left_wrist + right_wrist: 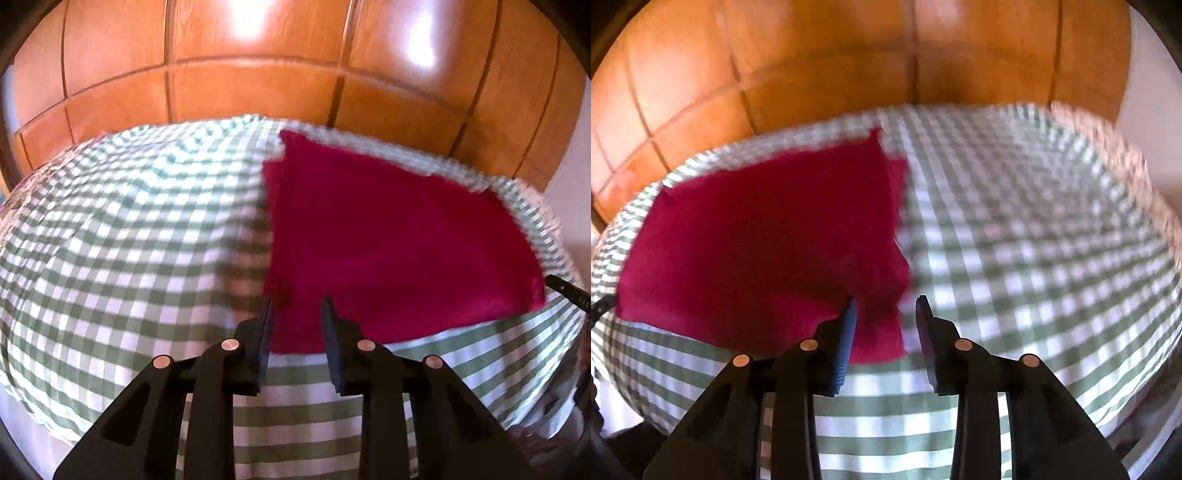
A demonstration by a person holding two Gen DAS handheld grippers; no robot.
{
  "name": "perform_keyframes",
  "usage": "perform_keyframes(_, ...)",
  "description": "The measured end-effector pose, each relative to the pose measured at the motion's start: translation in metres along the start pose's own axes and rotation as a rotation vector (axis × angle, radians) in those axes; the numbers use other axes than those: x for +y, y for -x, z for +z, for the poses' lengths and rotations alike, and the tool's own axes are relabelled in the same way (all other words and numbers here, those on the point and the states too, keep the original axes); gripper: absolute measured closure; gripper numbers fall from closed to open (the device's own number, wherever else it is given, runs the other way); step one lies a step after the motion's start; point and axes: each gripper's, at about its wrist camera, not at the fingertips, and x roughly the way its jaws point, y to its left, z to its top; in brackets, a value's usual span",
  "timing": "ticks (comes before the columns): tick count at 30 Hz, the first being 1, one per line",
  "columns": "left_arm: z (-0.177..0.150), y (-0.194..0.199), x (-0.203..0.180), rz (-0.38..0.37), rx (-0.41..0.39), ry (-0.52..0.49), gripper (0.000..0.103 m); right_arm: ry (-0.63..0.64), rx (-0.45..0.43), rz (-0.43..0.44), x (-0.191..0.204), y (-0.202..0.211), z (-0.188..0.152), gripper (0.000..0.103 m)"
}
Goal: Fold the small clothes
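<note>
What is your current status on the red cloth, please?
Left gripper open, right gripper open, both above the near corners. Red cloth lying flat on checked tablecloth, not gripped. Nothing in the way.

A glossy orange-brown wooden panelled wardrobe fills the far side of both views, its panels split by dark grooves, with bright patches of light glaring on the upper panels. In front of it lies a green-and-white checked cloth covering the bed; its far edge runs along the wardrobe. A pale wall shows at the right
</note>
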Motion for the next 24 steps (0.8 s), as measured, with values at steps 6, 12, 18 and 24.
perform_keyframes(6, 0.005, -0.004, -0.038, -0.075, -0.021, -0.092, 0.075, 0.116, -0.045, 0.254, 0.083, 0.013, 0.016, 0.071)
perform_keyframes(12, -0.022, -0.043, -0.036, -0.020, 0.102, -0.068, 0.072, 0.262, 0.134, 0.310, 0.153, -0.038, -0.018, 0.071)
perform_keyframes(18, -0.016, -0.029, -0.033, -0.009, 0.060, -0.045, 0.057, 0.278, 0.111, 0.308, 0.147, -0.038, -0.034, 0.071)
perform_keyframes(24, -0.003, -0.005, -0.032, 0.060, -0.004, -0.053, 0.052, 0.225, 0.123, 0.366, 0.145, -0.023, -0.024, 0.054)
